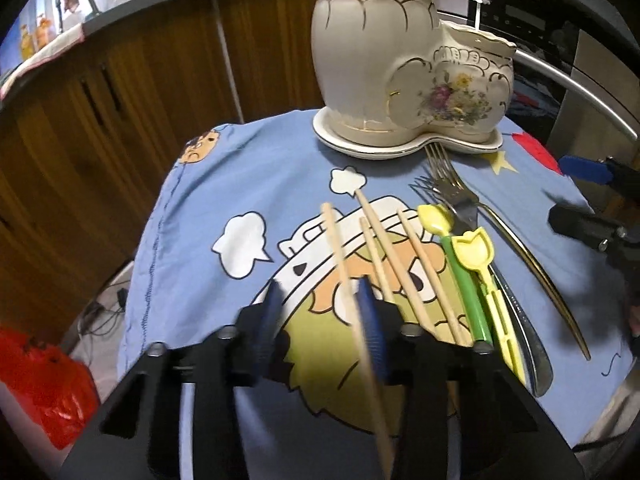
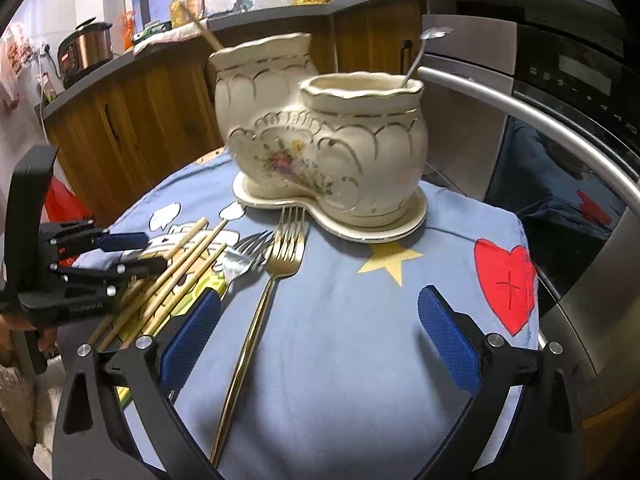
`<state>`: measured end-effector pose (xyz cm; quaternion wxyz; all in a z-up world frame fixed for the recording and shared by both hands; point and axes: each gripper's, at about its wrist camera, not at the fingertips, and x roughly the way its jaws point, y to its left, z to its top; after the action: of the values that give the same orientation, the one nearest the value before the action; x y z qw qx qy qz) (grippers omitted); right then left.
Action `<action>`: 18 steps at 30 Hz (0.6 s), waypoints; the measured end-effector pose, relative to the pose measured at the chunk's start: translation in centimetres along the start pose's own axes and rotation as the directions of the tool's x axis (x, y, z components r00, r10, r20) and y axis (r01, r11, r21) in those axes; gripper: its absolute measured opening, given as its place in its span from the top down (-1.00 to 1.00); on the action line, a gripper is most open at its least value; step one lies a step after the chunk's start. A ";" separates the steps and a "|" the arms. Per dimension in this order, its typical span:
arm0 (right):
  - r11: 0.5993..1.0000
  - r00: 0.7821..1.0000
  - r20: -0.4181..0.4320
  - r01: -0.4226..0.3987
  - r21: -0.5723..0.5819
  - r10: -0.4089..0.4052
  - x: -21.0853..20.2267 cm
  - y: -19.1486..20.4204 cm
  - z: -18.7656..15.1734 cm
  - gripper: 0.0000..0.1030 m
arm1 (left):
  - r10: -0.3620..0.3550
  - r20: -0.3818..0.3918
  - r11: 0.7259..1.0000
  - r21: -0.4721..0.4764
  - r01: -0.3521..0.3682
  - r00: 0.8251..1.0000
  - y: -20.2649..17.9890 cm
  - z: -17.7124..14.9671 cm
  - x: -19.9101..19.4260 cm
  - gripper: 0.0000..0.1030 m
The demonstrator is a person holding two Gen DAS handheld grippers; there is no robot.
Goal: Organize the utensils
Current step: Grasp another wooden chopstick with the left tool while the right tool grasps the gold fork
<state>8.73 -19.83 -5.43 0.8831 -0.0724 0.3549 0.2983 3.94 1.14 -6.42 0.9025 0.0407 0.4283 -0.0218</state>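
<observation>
- Left gripper (image 1: 322, 300) hangs low over the blue cartoon cloth (image 1: 200, 208), its blue pads a modest gap apart; one wooden chopstick (image 1: 348, 280) runs lengthwise through that gap, lying against the right-hand pad. Whether the pads actually pinch it I cannot tell, since the left pad stands clear of it.
- Right gripper (image 2: 324, 320) is spread wide, with nothing between its blue pads, only bare cloth under them. The gold fork's (image 2: 260, 308) handle passes just inside its left finger without being gripped.
- Three more chopsticks (image 1: 404, 264) lie side by side on the cloth just right of the left gripper, pointing roughly towards the holder.
- Next to them lie two plastic tulip-headed utensils, one with a green handle (image 1: 464, 280) and one all yellow (image 1: 486, 268), then a silver fork (image 1: 460, 200) and the gold one, tines towards the holder.
- Cream ceramic holder (image 2: 320, 140) with gold trim and a flower print stands at the far side of the cloth on its matching saucer, a tall compartment and a lower one joined together.
- From the right wrist view, a wooden stick leans out of the tall compartment and a silver handle (image 2: 420, 52) out of the lower one.
</observation>
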 end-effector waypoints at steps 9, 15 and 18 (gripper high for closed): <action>0.996 0.985 -0.148 -0.088 -0.018 0.085 2.6 2.0 -0.1 0.23 | -0.013 0.005 1.000 0.004 0.013 1.000 -0.1 0.2 0.2 0.44; 0.997 0.986 -0.165 -0.033 -0.073 0.020 3.8 3.0 0.7 0.59 | -0.020 0.010 1.000 0.007 0.020 1.000 0.0 0.5 0.4 0.44; 0.994 0.986 -0.163 -0.041 -0.100 0.025 3.8 3.5 0.6 0.78 | -0.018 0.014 1.000 0.011 0.018 1.000 -0.1 0.5 0.5 0.45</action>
<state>9.24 -14.96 -7.25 0.8414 -0.1358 0.4106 0.3239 4.67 0.94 -6.49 0.9051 0.0415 0.4220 -0.0327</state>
